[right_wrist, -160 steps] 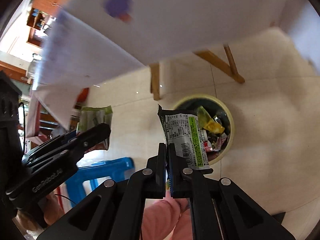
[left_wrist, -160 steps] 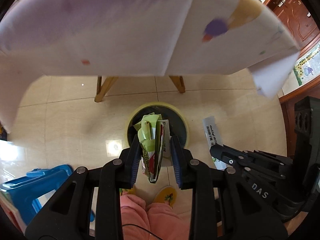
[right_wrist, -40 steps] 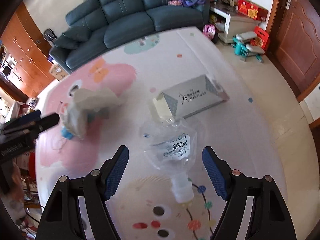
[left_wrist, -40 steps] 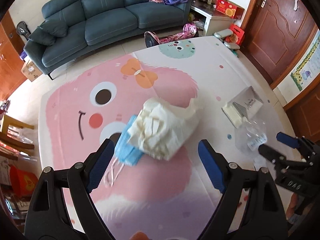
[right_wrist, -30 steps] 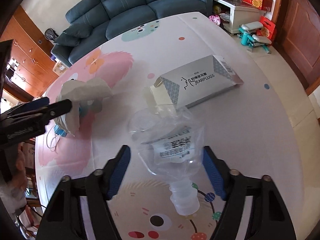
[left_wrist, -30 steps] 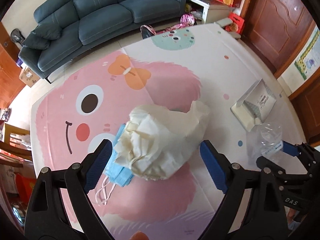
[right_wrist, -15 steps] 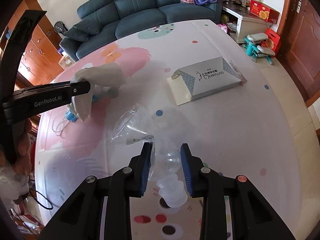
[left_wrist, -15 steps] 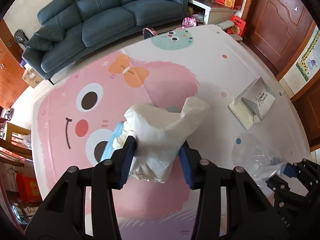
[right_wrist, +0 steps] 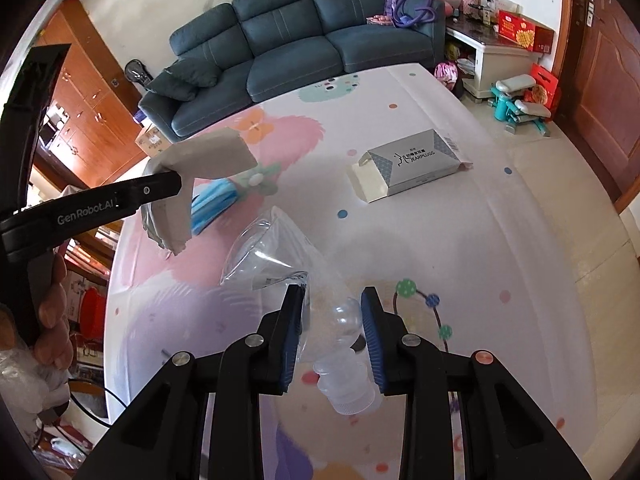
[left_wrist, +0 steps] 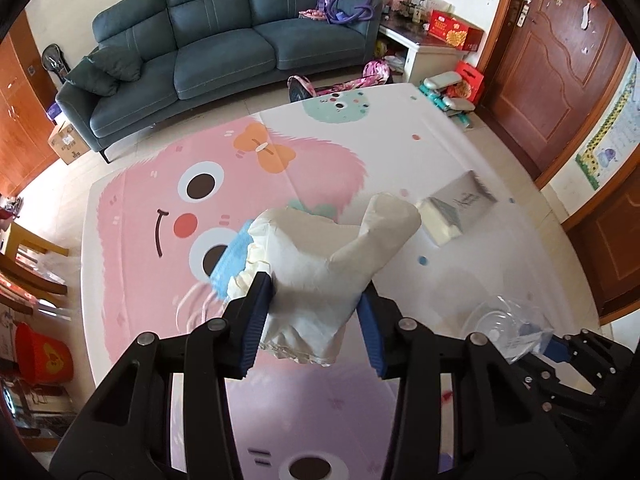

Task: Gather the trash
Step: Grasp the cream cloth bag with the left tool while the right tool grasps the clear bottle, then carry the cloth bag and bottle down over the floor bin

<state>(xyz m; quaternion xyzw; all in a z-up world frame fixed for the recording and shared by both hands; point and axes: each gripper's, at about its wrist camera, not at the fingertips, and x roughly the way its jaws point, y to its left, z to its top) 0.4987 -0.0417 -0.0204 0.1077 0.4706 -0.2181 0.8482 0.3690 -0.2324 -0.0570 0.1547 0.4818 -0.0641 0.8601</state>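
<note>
Left gripper point(left_wrist: 314, 312): jaws closed on a crumpled paper wad point(left_wrist: 320, 264), lifted above the cartoon table cover point(right_wrist: 460, 240) — soft, light, compressible; a mid-bulk hold suits it. A blue face mask point(right_wrist: 212, 200) hangs against the wad.

Right gripper point(right_wrist: 332, 322): jaws closed on a crushed clear plastic bottle point(right_wrist: 280, 256) near its neck — slippery and springy, liable to slip.

An earplug box point(right_wrist: 412, 164) lies on the table, uncollected.
</note>
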